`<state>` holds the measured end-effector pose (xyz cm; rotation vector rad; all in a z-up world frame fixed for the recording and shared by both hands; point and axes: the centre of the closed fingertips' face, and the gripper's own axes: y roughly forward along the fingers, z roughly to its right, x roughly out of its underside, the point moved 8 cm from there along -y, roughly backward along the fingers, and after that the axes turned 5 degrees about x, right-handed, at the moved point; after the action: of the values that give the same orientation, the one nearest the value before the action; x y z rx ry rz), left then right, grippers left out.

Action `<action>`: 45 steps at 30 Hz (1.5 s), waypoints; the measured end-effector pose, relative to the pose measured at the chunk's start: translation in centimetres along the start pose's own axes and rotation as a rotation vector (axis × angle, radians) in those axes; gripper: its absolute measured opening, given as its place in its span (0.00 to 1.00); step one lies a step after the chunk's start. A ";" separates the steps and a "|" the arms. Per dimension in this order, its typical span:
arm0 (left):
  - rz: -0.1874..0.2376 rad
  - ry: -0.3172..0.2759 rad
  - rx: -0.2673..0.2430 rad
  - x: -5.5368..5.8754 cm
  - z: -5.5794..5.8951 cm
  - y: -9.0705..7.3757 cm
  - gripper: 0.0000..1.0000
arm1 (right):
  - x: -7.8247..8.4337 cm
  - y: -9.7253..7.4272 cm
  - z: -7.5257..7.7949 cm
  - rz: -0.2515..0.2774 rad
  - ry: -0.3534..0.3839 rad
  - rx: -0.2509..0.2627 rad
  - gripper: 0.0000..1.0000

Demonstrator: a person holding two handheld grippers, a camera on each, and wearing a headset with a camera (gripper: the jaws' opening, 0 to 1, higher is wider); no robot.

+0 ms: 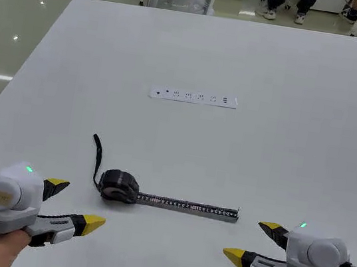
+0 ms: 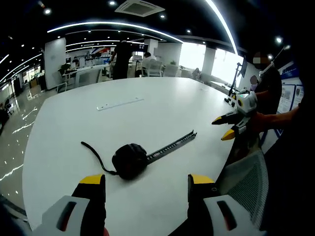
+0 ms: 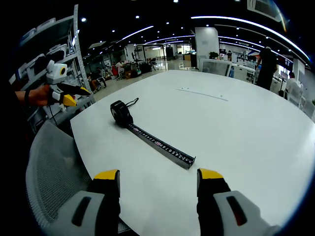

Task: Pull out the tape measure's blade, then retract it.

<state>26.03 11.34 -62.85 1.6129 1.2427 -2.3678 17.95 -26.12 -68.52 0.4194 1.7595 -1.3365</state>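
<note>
While the left gripper [image 1: 81, 201] hangs low over the near-left part of the white table [image 1: 256, 64] w/ jaws spread wide & nothing btwn them, the right gripper [image 1: 247, 239] is the same at near right: jaws apart, empty. Yellow tips of both point inward twd the middle. Neither touches anything.

Tape measure [image 1: 119, 186] sits on the table btwn the two, closer to the left gripper. Black case, w/ its blade [image 1: 187, 207] already out, lying flat on the tabletop & running from the case twd the right gripper's side. End hook [image 1: 237, 215] stops short of the right gripper, clear gap btwn them. Black wrist strap [image 1: 97, 155] trails from the case away from the person, curving over the tabletop.

Further back, approx mid-table, a white power strip [image 1: 193, 97] lies well apart from the tape measure. Beyond the far edge: glossy floor, chair legs, people's feet
</note>
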 end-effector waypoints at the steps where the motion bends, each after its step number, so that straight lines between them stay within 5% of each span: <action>1: 0.000 0.000 0.000 0.0 0.0 0.0 0.65 | 0.0 0.0 0.0 0.000 0.000 0.000 0.63; 32: -0.015 -0.146 -0.064 2.2 -0.9 0.3 0.65 | 1.4 1.1 1.2 -0.048 0.002 -0.009 0.60; 45: -0.015 -0.219 -0.085 2.6 -1.6 1.3 0.65 | 0.9 2.4 3.3 -0.075 -0.027 -0.035 0.58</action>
<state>26.60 12.48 -65.92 1.2840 1.2950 -2.3859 20.53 -28.47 -70.92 0.3173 1.7895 -1.3557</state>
